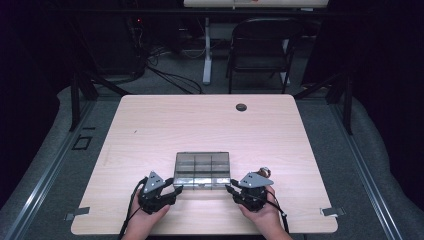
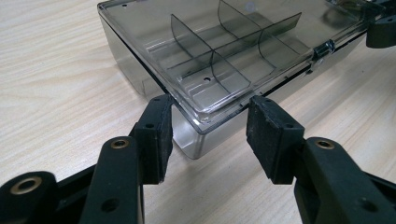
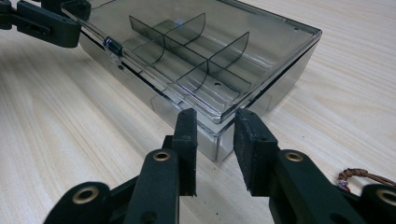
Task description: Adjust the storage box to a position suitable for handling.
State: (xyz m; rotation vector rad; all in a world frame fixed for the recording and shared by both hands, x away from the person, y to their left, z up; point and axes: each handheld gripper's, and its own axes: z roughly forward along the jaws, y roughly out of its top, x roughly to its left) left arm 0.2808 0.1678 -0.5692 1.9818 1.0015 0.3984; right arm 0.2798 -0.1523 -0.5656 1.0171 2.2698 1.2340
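Wooden bench (image 1: pixel 150 125): shut clear box (image 1: pixel 202 169) lies near the front edge, long axis crosswise. Left gripper (image 2: pixel 208 135) and right gripper (image 3: pixel 215 140) each straddle a near corner, jaws open, gripping nothing, equally close.

The box (image 2: pixel 224 56) is of clear, grey-tinted plastic, smooth and glossy, with light reflecting on its lid; its inside dividers (image 3: pixel 187 51) are the same tinted plastic. The table (image 1: pixel 200 125) has a pale wood-grain surface, smooth and a little shiny. The left gripper (image 2: pixel 208 135) and the right gripper (image 3: pixel 215 144) are of matt black plastic, with brass-coloured metal rivets, and their pads (image 2: pixel 266 130) look rough and grainy.
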